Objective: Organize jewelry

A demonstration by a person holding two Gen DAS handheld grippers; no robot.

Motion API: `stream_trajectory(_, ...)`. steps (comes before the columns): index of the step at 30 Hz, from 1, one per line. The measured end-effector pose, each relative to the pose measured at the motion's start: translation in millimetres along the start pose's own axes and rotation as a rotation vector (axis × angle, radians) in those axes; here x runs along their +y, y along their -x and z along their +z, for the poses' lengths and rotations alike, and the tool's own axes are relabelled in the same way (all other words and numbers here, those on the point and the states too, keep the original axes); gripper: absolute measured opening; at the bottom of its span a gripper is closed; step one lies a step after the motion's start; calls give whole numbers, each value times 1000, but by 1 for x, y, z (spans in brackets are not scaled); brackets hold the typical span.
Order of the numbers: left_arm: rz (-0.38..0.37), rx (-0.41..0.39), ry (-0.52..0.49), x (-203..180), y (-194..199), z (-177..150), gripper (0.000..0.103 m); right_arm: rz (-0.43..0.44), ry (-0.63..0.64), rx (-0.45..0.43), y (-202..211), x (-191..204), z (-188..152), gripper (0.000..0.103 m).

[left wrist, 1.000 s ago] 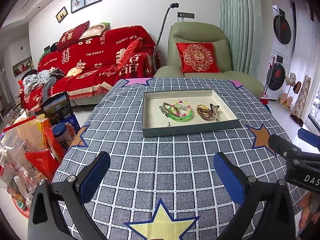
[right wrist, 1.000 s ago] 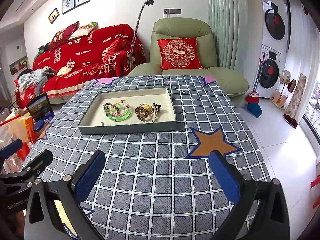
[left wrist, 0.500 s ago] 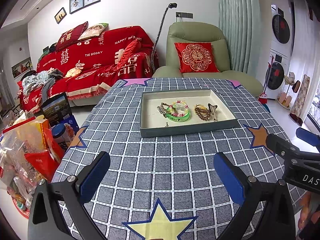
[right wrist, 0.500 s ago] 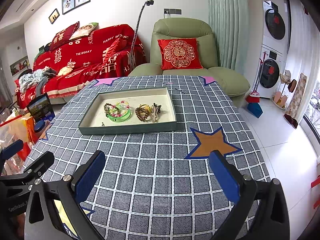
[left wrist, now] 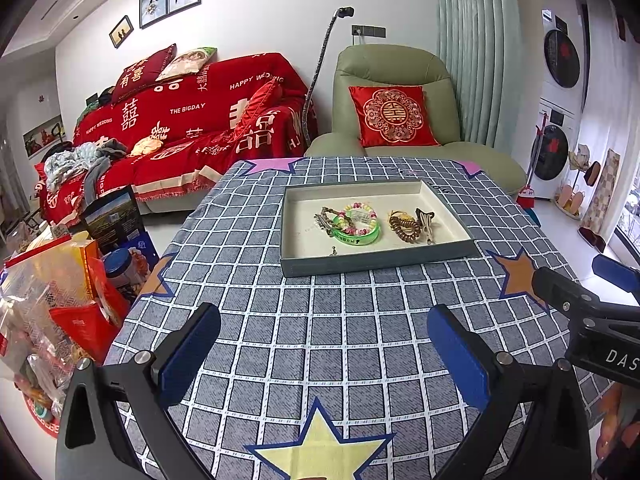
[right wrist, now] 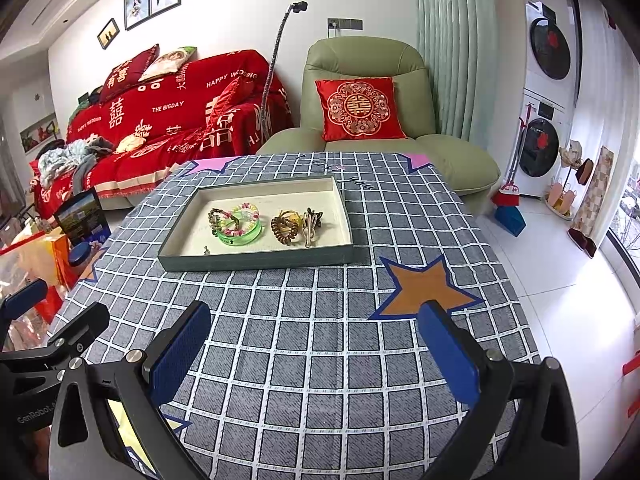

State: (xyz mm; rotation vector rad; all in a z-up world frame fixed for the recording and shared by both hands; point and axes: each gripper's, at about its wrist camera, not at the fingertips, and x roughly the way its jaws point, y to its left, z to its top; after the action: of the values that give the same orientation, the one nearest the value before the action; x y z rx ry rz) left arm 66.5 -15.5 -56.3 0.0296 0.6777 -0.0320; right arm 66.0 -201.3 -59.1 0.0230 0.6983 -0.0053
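Hovering low over the near table edge, the left gripper [left wrist: 320, 348] and right gripper [right wrist: 312, 344] both gape wide and empty, likely readied for a reach; the jewelry sits bunched mid-tray [left wrist: 376, 261], well beyond them: green bangle [left wrist: 357, 233], brown coil [left wrist: 405, 229].

The room is bright all over. Daylight comes in from the window [right wrist: 630, 208] on the right, and the white floor [right wrist: 560, 280] there shines so much it looks washed out. Shadows are soft: a thin dark one sits under the near edge of the tray [left wrist: 376, 262] on the table [left wrist: 320, 320]. Both pictures are sharp in the middle. The lens bends things near the edges, so the walls curve. The corners of both pictures are black.
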Motion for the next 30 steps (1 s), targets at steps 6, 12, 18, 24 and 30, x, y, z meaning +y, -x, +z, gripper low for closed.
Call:
stream_trajectory(6, -1, 1, 2, 0, 0, 0, 103, 3, -2, -2, 2, -1, 1, 103)
stream_trajectory(12, -1, -1, -2, -1, 1, 1, 103, 2, -1, -2, 2, 0, 2, 103)
stream_trajectory(18, -2, -1, 0, -1, 1, 1, 103, 5, 1, -1, 3, 0, 2, 103)
stream_trajectory(24, 2, -1, -2, -1, 1, 1, 103, 7, -3, -1, 4, 1, 3, 103)
stream_trajectory(30, 4, -2, -5, 0, 1, 2, 103, 7, -2, -3, 5, 2, 5, 103)
